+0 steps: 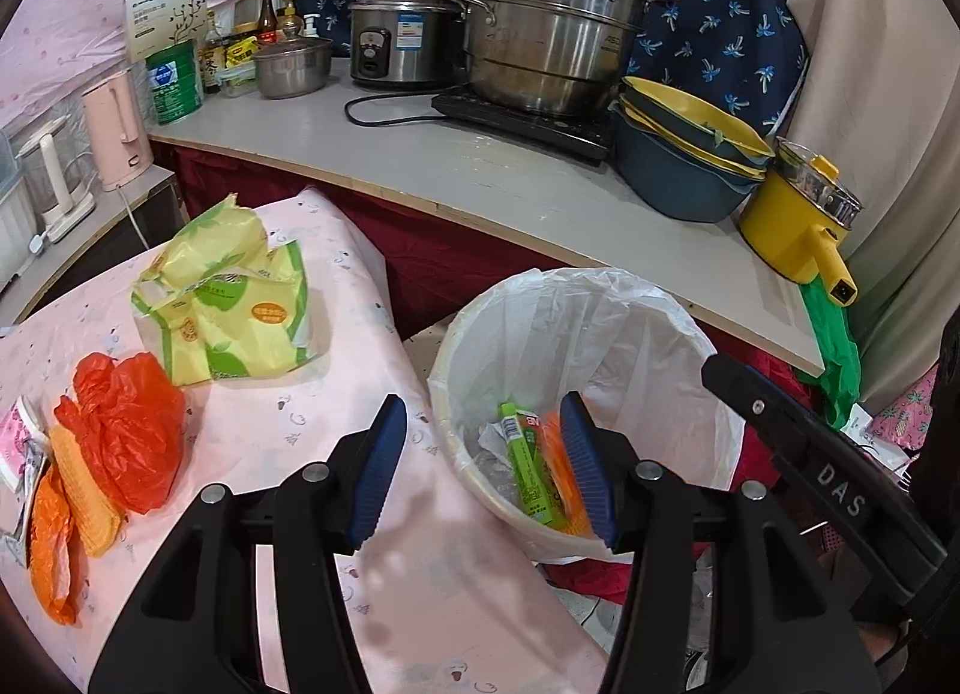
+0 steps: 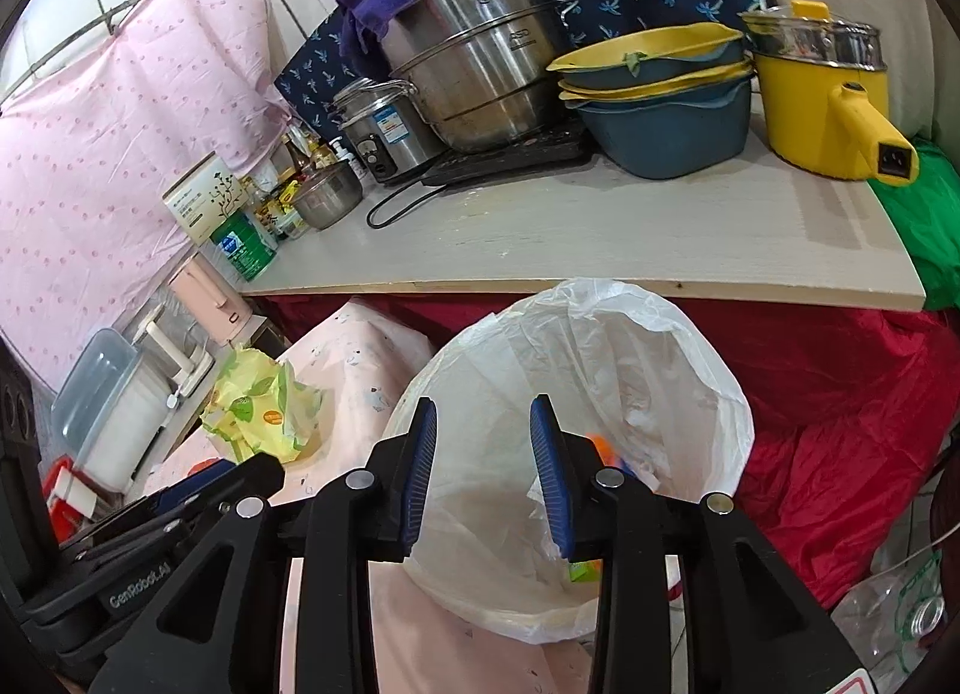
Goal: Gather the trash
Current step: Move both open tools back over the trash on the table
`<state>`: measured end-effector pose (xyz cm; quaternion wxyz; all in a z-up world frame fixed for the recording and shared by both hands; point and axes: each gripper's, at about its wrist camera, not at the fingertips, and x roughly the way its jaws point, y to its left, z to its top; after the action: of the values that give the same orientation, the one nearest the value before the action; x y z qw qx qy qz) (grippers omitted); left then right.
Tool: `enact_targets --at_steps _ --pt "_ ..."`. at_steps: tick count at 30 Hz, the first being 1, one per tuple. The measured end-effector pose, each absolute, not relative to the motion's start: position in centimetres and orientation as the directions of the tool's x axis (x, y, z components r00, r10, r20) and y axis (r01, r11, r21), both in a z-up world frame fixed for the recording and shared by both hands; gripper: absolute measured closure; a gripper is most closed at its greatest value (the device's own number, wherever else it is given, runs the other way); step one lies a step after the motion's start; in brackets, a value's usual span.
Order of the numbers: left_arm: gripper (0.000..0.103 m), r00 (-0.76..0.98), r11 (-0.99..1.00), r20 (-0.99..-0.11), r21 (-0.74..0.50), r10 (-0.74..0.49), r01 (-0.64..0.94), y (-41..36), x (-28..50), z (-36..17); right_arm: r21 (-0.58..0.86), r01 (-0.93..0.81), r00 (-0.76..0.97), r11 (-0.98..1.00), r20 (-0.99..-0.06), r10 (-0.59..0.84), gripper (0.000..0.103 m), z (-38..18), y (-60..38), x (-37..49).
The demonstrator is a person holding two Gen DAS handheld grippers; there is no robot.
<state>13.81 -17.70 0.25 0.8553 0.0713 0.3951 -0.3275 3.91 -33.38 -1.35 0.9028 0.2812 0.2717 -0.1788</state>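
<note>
A round bin with a white liner (image 1: 600, 322) stands beside the pink-clothed table (image 1: 336, 394); it also shows in the right wrist view (image 2: 600, 370). Inside lie a green carton (image 1: 528, 460) and orange scraps. My left gripper (image 1: 486, 466) is open and empty over the table's edge and the bin's rim. My right gripper (image 2: 483, 478) is open and empty above the bin's mouth. On the table lie a yellow-green wrapper (image 1: 234, 298), a red-orange plastic bag (image 1: 126, 424) and orange wrappers (image 1: 54, 538). The yellow-green wrapper shows in the right wrist view (image 2: 264, 412).
A grey counter (image 1: 480, 166) behind holds a steel steamer pot (image 1: 546, 46), a rice cooker (image 1: 396, 34), stacked blue-yellow basins (image 1: 684, 154) and a yellow electric pot (image 1: 798, 226). A pink kettle (image 1: 117, 136) stands at left. Red cloth (image 2: 840, 424) lies at right.
</note>
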Motion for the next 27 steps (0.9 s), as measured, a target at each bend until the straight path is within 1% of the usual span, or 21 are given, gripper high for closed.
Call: enact_targets --at_steps 4,8,14,16,24,26,27 --pt "0.052 0.494 0.792 -0.718 -0.128 -0.489 0.597 -16.4 14.0 0.4 0.415 0.459 0.798 0.786 -0.580 -0.160 0.070 -0.7 -32.7 4.5" --pt "0.052 0.513 0.812 -0.714 -0.133 -0.476 0.569 -14.7 14.5 0.6 0.410 0.437 0.804 0.800 -0.576 -0.144 0.068 -0.3 -31.4 5.0" --pt "0.052 0.544 0.843 -0.710 -0.133 -0.448 0.521 -11.5 14.9 0.6 0.400 0.399 0.807 0.825 -0.580 -0.109 0.067 0.1 -29.1 6.0" --pt "0.049 0.556 0.856 -0.709 -0.133 -0.435 0.500 -10.3 15.1 0.6 0.396 0.385 0.808 0.834 -0.580 -0.097 0.067 0.2 -28.2 6.3" --pt "0.049 0.603 0.902 -0.704 -0.128 -0.375 0.412 -4.6 15.7 0.6 0.371 0.303 0.810 0.878 -0.586 -0.032 0.067 0.9 -23.3 8.3" --pt "0.047 0.614 0.914 -0.705 -0.125 -0.355 0.385 -3.0 15.8 0.5 0.365 0.282 0.810 0.887 -0.587 -0.016 0.066 1.0 -21.9 8.7" --pt "0.044 0.619 0.921 -0.706 -0.124 -0.344 0.370 -2.1 15.9 0.4 0.362 0.269 0.809 0.893 -0.587 -0.006 0.066 1.1 -21.1 9.0"
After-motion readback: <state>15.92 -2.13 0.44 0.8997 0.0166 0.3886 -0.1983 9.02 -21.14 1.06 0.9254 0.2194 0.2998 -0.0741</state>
